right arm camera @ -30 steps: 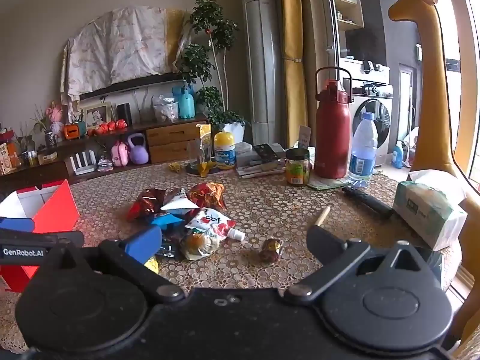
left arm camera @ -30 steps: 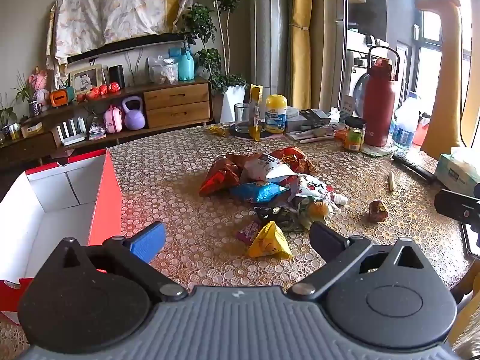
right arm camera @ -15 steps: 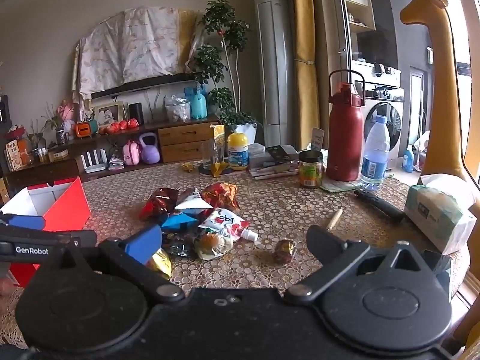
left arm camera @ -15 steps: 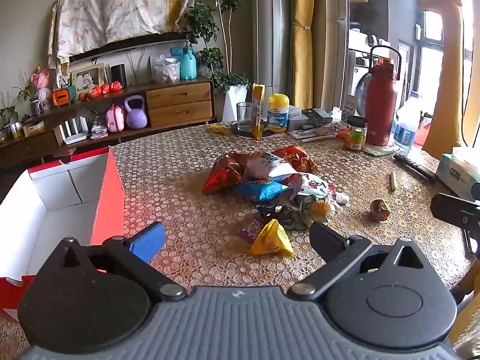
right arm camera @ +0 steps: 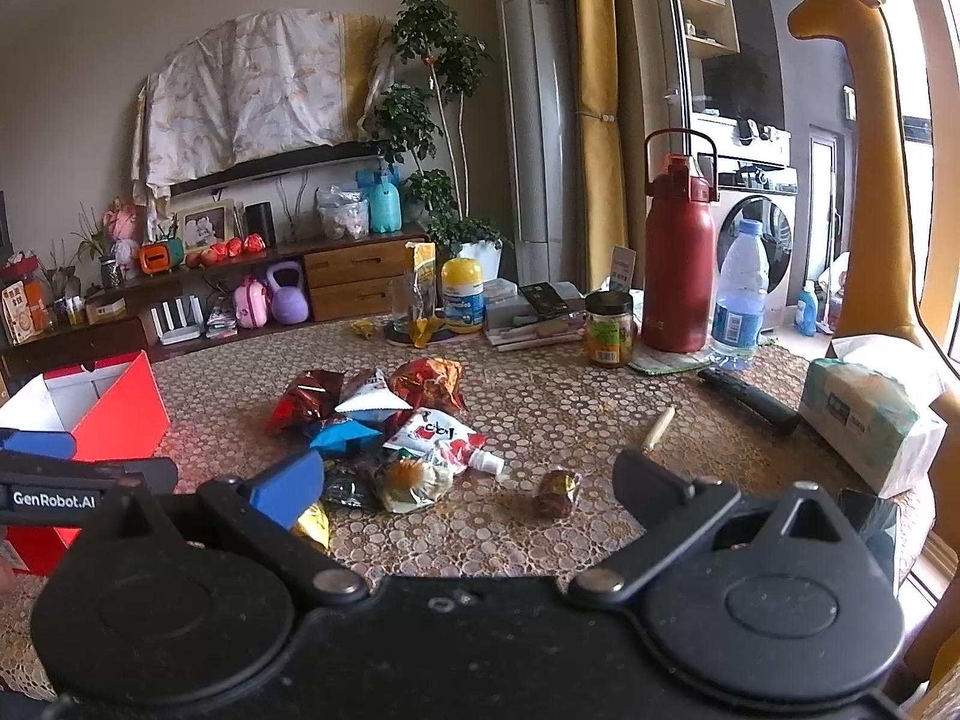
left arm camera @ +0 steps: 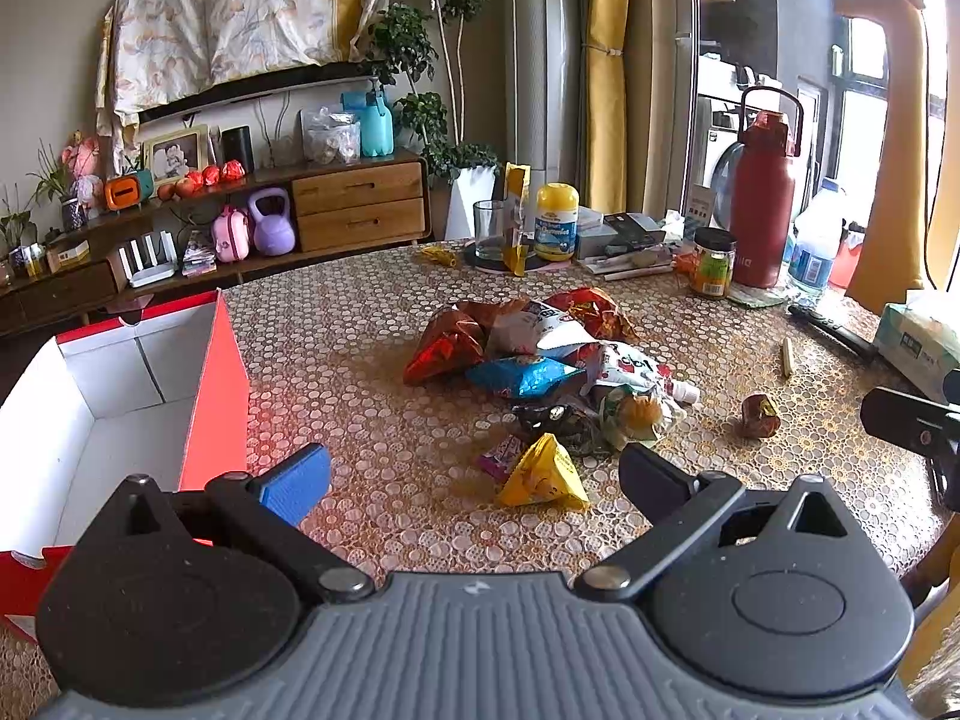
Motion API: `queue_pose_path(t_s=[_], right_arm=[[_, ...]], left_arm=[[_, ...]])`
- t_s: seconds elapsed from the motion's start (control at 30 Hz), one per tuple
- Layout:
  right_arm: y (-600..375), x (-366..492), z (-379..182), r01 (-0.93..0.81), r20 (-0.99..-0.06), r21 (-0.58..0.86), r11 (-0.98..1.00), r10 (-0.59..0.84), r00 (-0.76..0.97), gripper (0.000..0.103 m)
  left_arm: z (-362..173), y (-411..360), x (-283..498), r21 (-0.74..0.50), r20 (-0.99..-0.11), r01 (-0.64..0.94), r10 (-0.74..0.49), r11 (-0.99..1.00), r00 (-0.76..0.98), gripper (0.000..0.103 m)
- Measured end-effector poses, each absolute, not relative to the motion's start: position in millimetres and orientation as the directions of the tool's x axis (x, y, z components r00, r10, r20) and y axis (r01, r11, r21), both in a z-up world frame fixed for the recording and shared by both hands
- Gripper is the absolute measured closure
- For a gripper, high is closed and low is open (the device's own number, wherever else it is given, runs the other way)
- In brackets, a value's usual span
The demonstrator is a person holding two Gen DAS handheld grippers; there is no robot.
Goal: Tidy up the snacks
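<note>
Both grippers hover above the round table [left arm camera: 360,324], whose cover has a pebbled, lace-like pattern. The left gripper [left arm camera: 474,474] has its jaws spread wide, nothing between them; 1 finger is padded blue, the other is plain black. The right gripper [right arm camera: 471,480] is likewise spread wide and holds nothing.

The snacks lie in a loose heap [left arm camera: 540,360] mid-table: crinkled foil bags in red, orange and blue, a white spouted pouch [right arm camera: 441,441], and a yellow pyramid-shaped packet [left arm camera: 543,474] at the near edge of the heap. 1 small round foil-wrapped sweet [right arm camera: 557,492] sits apart to the right. A red cardboard box [left arm camera: 216,396] with a white inside stands open at the table's left.
</note>
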State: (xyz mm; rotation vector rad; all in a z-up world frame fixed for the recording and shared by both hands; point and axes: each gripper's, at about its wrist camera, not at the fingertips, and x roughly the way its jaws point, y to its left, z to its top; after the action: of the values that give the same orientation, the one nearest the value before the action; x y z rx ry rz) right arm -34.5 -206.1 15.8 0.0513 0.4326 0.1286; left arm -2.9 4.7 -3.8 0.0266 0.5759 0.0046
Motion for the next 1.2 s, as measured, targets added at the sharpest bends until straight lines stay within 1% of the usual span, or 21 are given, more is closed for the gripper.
queue_pose_path(t_s=[1.2], right_arm=[[-203.2,-31.8,8.8,-0.109,-0.444,0.071,0.991,0.129,0.887,0.0]], left_arm=[[-5.6,5.0,-6.7,0.029,-0.548,-0.009,0.024,1.0,0.836,0.0]])
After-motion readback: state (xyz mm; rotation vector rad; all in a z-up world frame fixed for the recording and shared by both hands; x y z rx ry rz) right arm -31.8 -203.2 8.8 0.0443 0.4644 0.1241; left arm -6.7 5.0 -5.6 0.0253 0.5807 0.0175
